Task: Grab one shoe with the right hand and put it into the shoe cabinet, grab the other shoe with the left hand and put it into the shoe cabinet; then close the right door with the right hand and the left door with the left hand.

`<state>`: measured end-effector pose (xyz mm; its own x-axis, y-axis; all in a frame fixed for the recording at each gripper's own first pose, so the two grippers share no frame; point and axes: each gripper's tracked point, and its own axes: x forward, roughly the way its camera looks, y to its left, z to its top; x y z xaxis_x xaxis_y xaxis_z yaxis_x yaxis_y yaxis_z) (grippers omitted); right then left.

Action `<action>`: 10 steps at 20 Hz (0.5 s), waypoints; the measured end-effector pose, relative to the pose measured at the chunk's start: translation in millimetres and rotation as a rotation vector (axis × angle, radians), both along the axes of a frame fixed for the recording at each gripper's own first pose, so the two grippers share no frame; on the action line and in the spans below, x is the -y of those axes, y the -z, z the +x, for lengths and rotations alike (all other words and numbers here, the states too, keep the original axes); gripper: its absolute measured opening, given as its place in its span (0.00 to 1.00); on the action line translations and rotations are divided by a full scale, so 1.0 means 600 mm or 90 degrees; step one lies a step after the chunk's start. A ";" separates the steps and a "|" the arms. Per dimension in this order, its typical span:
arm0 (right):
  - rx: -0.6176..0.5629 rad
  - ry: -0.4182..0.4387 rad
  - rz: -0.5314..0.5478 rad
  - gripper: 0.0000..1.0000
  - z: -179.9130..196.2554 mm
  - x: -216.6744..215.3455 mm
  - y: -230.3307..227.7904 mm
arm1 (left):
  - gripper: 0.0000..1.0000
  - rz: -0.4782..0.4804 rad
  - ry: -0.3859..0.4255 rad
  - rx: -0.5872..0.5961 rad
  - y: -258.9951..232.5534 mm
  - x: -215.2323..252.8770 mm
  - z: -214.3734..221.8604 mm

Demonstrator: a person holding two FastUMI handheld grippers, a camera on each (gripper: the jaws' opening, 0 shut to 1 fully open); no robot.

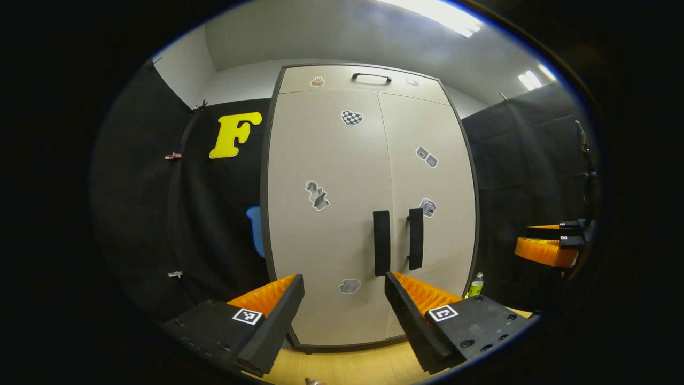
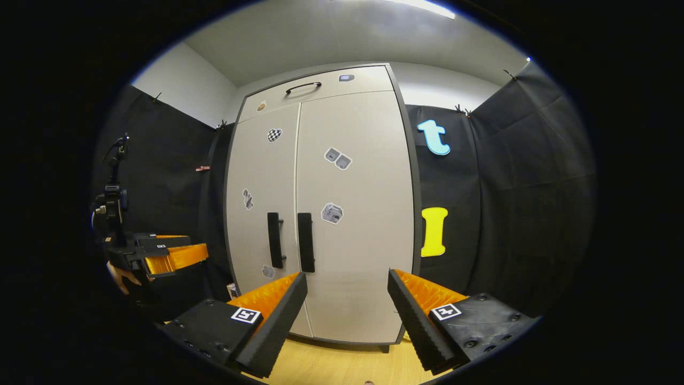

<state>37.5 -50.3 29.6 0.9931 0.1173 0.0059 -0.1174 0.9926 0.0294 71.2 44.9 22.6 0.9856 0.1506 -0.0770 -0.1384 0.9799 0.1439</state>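
The beige shoe cabinet (image 1: 331,214) stands straight ahead with both doors shut. Its two black vertical handles (image 1: 381,243) sit side by side at the middle seam. My left gripper (image 1: 342,315) is open and empty, a short way in front of the left door. In the right gripper view the same cabinet (image 2: 352,214) and its handles (image 2: 305,242) appear, and my right gripper (image 2: 344,315) is open and empty in front of the right door. The right gripper (image 1: 550,243) also appears far right in the left gripper view, the left gripper (image 2: 160,254) far left in the right gripper view.
The cabinet stands on a light wooden floor (image 1: 347,366). A small green bottle (image 1: 475,285) sits by its right foot, and a blue object (image 1: 255,230) pokes out behind its left side. A top drawer with a handle (image 1: 371,77) caps the cabinet. Black cloth walls close in both sides.
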 end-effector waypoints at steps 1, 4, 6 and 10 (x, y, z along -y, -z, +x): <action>0.000 0.002 -0.001 0.99 -0.002 -0.002 0.001 | 0.96 -0.001 0.004 -0.002 0.000 0.000 -0.003; 0.000 0.005 -0.002 0.99 -0.005 -0.009 0.001 | 0.96 -0.003 0.012 -0.004 0.004 0.001 -0.005; 0.000 0.008 -0.005 0.99 -0.006 -0.010 0.001 | 0.96 -0.007 0.018 -0.004 0.004 0.001 -0.006; 0.004 0.009 -0.006 0.99 -0.006 -0.013 -0.004 | 0.96 -0.011 0.026 -0.002 0.004 0.004 -0.004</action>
